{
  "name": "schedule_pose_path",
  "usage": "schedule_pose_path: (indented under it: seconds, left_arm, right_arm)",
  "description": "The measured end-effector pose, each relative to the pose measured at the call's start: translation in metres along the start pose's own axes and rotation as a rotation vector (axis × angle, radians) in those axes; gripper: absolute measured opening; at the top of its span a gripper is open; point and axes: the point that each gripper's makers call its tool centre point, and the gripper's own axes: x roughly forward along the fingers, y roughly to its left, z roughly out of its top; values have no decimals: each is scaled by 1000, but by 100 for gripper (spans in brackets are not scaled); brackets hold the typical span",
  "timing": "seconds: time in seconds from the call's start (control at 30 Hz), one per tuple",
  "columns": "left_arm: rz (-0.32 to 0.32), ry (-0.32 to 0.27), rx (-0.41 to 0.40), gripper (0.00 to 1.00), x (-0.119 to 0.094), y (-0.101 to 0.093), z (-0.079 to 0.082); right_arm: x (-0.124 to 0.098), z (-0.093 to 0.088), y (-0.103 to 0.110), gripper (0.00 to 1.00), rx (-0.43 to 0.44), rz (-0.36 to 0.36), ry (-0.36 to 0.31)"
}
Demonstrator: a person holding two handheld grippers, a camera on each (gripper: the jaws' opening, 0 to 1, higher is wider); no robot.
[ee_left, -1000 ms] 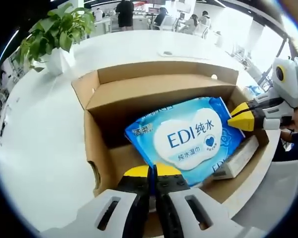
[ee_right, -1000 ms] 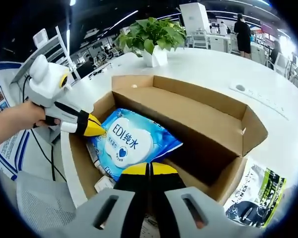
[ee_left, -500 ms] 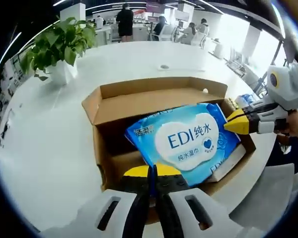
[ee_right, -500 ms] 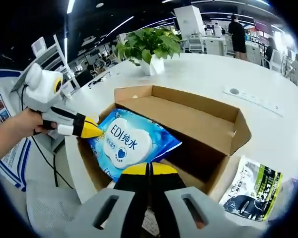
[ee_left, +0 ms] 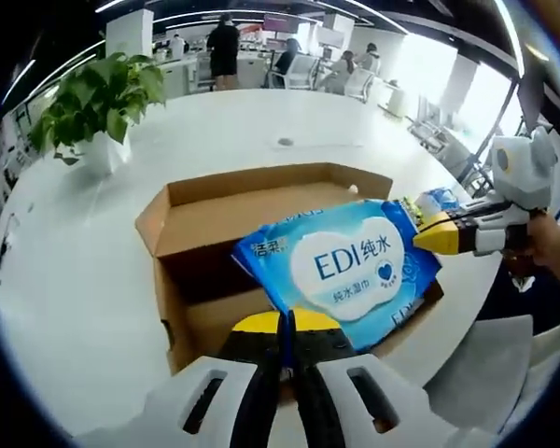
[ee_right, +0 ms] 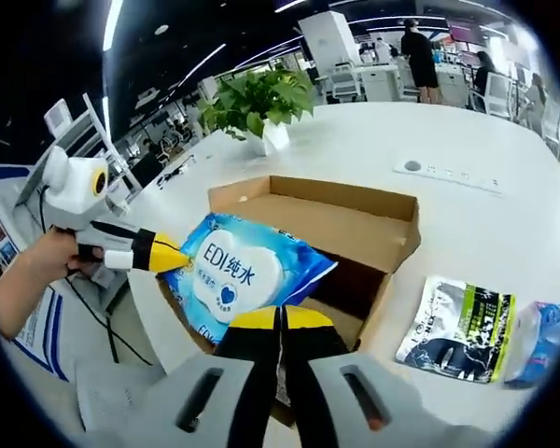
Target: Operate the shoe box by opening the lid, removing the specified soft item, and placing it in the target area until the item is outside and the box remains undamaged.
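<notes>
**Wipes Pack Lifted Above Open Box, Drop-Off Yet to Come**

Two hand-held grippers carry a blue pack of wet wipes point(ee_left: 341, 266) above an open cardboard shoe box point(ee_left: 215, 210) on a white bench point(ee_left: 75, 271). In the left gripper view, the left gripper point(ee_left: 287, 327) has its yellow-tipped fingers pressed together on the near edge of the pack, while the right gripper point(ee_left: 429, 238) comes in from the right, its fingers closed on the pack's far-right corner. The right gripper view shows the same hold from the other side, the pack point(ee_right: 243, 271) stretched between the two tools and riding above the box rim point(ee_right: 355, 191).

The lid stands open and the box looks unharmed. The pack appears largely clear of the box, though not yet set down. Two other packets point(ee_right: 457, 327) lie on the bench to the right of the box, a likely sign of the target area. A potted plant point(ee_left: 89, 98) stands at the far left.
</notes>
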Motion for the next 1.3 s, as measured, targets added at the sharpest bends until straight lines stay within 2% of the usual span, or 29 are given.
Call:
schedule_pose_path:
  seconds: [0.1, 0.3, 0.8, 1.3]
  left_arm:
    - [-8, 4, 17, 0, 0, -10, 2]
    - [-28, 11, 42, 0, 4, -28, 8]
    - [-101, 6, 89, 0, 24, -80, 27]
    - [-153, -7, 114, 0, 39, -125, 40]
  right_arm:
    - [-10, -2, -4, 0, 43, -15, 7]
    - [-27, -4, -13, 0, 66, -36, 4]
    - [-71, -11, -57, 0, 129, -123, -10]
    - [-105, -17, -93, 0, 183, -167, -20]
